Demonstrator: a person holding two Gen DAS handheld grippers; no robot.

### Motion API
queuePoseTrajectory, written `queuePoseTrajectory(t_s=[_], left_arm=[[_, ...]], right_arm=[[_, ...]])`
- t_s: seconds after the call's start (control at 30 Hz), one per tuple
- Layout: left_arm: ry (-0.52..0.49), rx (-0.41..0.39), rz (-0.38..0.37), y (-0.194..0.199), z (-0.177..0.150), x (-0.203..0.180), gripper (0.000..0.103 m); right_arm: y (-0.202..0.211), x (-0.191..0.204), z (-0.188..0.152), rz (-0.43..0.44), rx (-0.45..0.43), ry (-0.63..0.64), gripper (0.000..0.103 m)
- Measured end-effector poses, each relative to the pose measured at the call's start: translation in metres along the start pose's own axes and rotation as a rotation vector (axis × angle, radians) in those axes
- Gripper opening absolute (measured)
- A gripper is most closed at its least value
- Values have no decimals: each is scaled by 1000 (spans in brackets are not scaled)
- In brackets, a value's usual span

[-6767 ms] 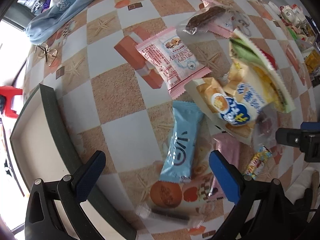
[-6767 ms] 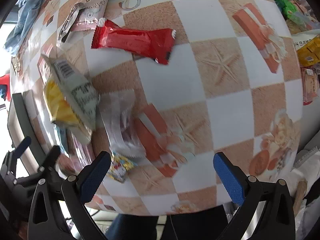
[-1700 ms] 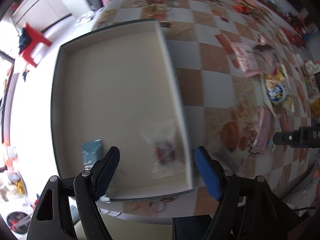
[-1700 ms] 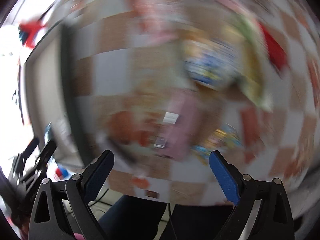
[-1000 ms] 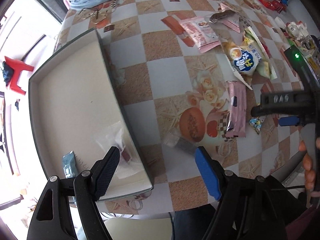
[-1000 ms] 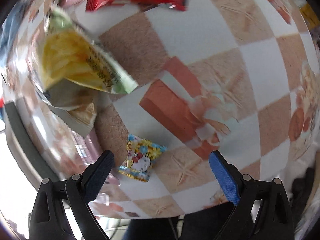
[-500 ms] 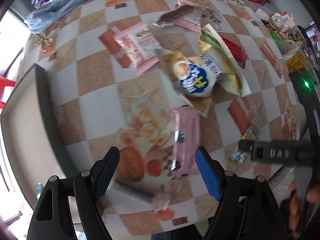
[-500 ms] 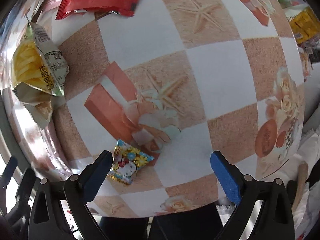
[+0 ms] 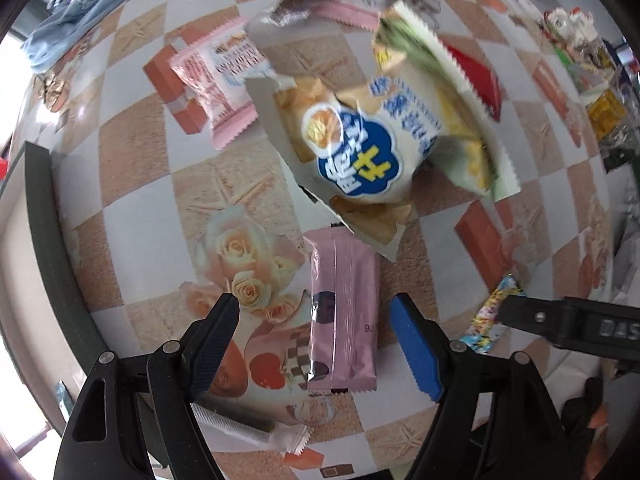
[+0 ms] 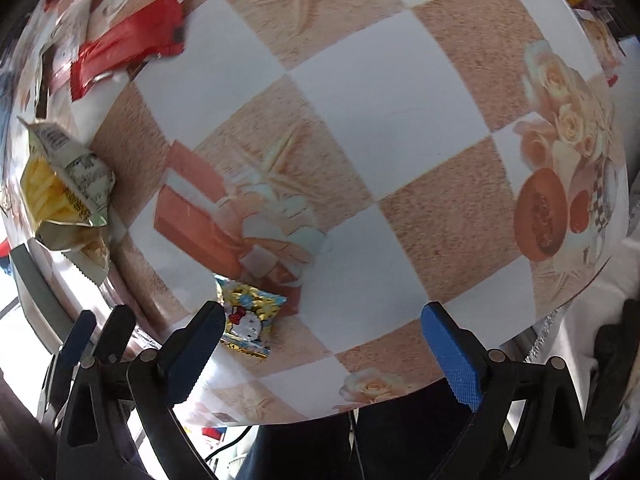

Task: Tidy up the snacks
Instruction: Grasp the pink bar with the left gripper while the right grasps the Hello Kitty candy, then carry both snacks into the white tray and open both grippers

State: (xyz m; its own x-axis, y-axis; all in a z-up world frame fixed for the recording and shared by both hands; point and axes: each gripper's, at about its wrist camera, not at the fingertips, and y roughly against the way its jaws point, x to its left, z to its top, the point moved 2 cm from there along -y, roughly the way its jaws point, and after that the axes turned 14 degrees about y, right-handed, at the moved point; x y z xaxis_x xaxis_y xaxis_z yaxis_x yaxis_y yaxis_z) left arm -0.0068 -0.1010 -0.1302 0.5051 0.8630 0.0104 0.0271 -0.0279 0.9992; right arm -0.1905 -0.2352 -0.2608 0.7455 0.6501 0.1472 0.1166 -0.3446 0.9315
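The left gripper (image 9: 314, 340), fingers spread, is straddling the flat pink foil snack bar (image 9: 343, 312) at lower centre for a grasp. The right gripper (image 10: 322, 346), fingers also spread and holding nothing, is hovering beside the small cartoon-print candy packet (image 10: 249, 322) at lower left on the checkered counter (image 10: 400, 92).

Pink wrapper (image 9: 343, 316); white chip bag (image 9: 362, 152) with blue logo; red wrapper (image 10: 128, 50); candy packet (image 10: 248, 316) yellow, flowered; tablecloth (image 10: 400, 92) tan-white checked.

The pink wrapper (image 9: 343, 312) is looking like smooth plastic film, catching glare; the tabletop (image 10: 400, 120) is showing a glossy printed covering; the red packet (image 10: 128, 46) is shining.
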Motion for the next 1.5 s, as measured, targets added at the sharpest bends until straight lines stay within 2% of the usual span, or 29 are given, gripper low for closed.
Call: queuePoseTrajectory(t_s=[0.1,0.17,0.23,0.33,0.5,0.6,0.63,0.67,0.7,0.73,0.8,0.97,1.13,1.17,1.4,1.43,1.5], left_arm=[[-12,-4,10,-6,1,0,78],[-26,-17,6,-3,1,1,67],[-48,-36,4,2,1,3,40],[-42,-31,-1,5,-1,17,29],[-10,-32,-16,6,-3,43,28],[13,-38,-30,8,-4,56,27],[24,-45,-38,10,-4,62,27],[32,-51,-46,12,-4,66,27],[36,-55,-49,14,-6,73,27],[41,-60,-51,15,-7,79,27],[54,-68,-57,21,-8,86,27],[98,-96,-88,38,-16,101,27],[139,-114,-108,53,-22,115,27],[144,-120,-111,57,-27,122,27],[201,-147,-105,78,-49,164,27],[211,-148,-102,76,-51,159,27],[234,-152,-100,77,-55,169,27]], right_arm=[[4,-13,9,8,3,-6,99],[6,-12,8,12,7,-8,99],[7,-14,3,13,10,-6,99],[6,-9,4,11,12,1,99],[7,5,1,-9,-14,116,98],[9,22,-2,-116,-26,267,83],[12,24,-6,-162,-38,318,72],[14,24,-8,-183,-45,341,56],[18,22,-12,-211,-58,380,46],[21,21,-16,-218,-70,406,27],[25,10,-18,-181,-63,427,27],[45,-18,-10,-50,-62,354,27],[66,-48,-7,-12,-75,344,27],[72,-43,4,-9,-77,343,27],[98,-21,0,-12,-96,404,27],[102,-20,0,-15,-99,421,27],[101,2,-3,-23,-104,445,27]])
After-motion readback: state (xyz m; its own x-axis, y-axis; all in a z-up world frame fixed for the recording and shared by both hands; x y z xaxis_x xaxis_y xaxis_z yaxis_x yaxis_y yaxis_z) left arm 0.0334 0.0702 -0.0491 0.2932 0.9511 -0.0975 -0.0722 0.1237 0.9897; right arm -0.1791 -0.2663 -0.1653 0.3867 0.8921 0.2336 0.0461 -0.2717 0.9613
